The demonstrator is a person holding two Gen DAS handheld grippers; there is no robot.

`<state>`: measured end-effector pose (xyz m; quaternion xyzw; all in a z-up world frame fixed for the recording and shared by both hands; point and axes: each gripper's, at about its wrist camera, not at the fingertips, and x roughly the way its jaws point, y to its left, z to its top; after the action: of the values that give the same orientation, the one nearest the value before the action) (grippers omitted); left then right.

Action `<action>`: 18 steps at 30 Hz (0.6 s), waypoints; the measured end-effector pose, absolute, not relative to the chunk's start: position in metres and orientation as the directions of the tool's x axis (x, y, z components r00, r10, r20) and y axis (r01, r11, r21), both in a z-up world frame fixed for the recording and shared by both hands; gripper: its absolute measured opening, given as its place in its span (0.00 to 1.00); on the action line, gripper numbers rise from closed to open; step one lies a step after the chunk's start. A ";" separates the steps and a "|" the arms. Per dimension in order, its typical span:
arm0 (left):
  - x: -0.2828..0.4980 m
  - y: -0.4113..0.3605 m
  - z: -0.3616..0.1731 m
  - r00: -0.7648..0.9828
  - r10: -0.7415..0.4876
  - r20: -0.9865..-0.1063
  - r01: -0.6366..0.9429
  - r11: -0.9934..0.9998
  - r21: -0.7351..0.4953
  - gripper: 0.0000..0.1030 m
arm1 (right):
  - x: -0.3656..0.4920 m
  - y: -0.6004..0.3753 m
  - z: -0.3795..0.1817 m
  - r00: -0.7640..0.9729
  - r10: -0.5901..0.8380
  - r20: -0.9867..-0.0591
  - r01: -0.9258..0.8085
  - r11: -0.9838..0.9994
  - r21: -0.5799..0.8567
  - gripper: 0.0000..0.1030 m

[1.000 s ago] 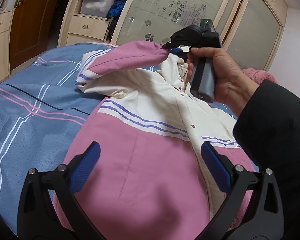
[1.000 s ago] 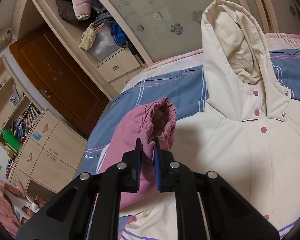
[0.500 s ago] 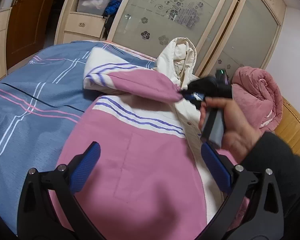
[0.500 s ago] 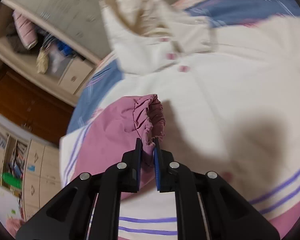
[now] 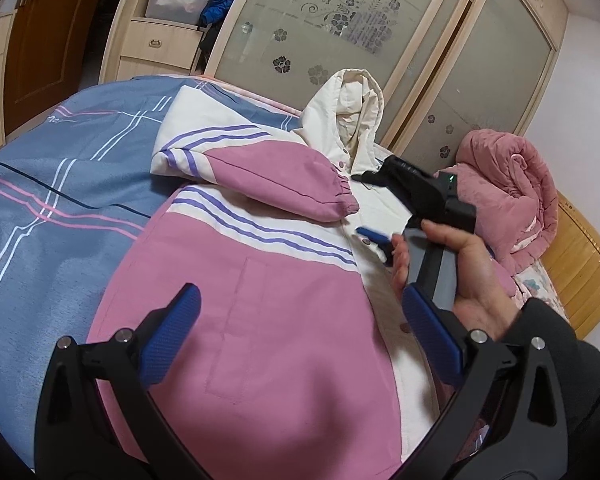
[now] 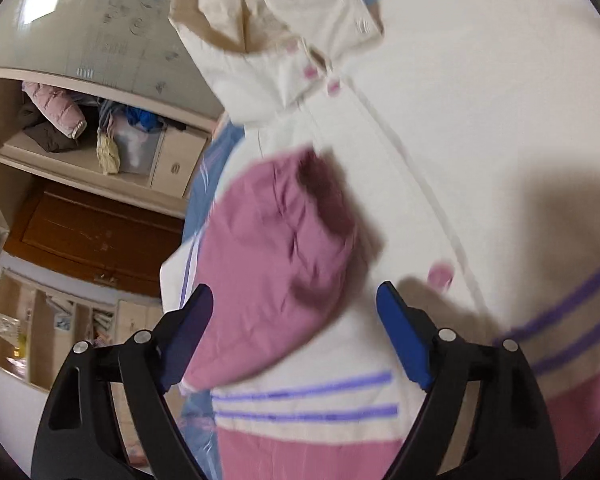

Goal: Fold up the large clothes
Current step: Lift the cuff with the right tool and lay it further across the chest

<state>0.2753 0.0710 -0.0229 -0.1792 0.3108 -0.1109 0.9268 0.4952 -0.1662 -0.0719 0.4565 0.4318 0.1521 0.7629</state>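
A pink and cream hooded jacket (image 5: 284, 320) with purple stripes lies face up on the bed. Its pink sleeve (image 5: 276, 184) is folded across the chest, cuff near the snap placket. My left gripper (image 5: 300, 336) is open and empty above the pink lower front. My right gripper (image 6: 296, 340) is open, just behind the sleeve cuff (image 6: 284, 264), holding nothing. It also shows in the left wrist view (image 5: 370, 208), held in a hand beside the cuff. The cream hood (image 5: 352, 116) lies at the far end.
A blue striped bedsheet (image 5: 52, 184) covers the bed on the left. A rolled pink quilt (image 5: 508, 188) sits at the right by the wooden bed frame (image 5: 584, 260). A sliding-door wardrobe (image 5: 340, 32) and shelves with clothes stand behind the bed.
My right gripper carried the sleeve cuff across the jacket's chest, lowered it, then opened and let it go. The sleeve now rests on the jacket. My left gripper stayed open.
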 end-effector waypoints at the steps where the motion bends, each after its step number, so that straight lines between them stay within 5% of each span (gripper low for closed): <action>1: 0.275 0.071 -0.023 0.782 -0.318 -0.536 0.095 0.911 -0.402 0.98 | 0.496 -0.159 -0.076 0.566 0.635 -0.526 0.154 0.546 0.824 0.82; 9: 0.276 0.076 -0.023 0.781 -0.325 -0.534 0.089 0.903 -0.419 0.98 | 0.535 -0.122 -0.080 0.576 0.622 -0.531 0.142 0.564 0.814 0.78; 13: 0.277 0.079 -0.023 0.783 -0.322 -0.531 0.084 0.902 -0.424 0.98 | 0.548 -0.115 -0.070 0.580 0.578 -0.575 0.139 0.625 0.768 0.14; 18: 0.279 0.079 -0.022 0.784 -0.323 -0.530 0.084 0.902 -0.424 0.98 | 0.552 -0.096 -0.022 0.626 0.529 -0.573 0.012 0.728 0.685 0.08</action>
<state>0.2785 0.0790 -0.0217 -0.1926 0.3096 -0.1101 0.9246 0.5525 -0.0964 -0.0223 0.3346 0.4038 0.1545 0.8373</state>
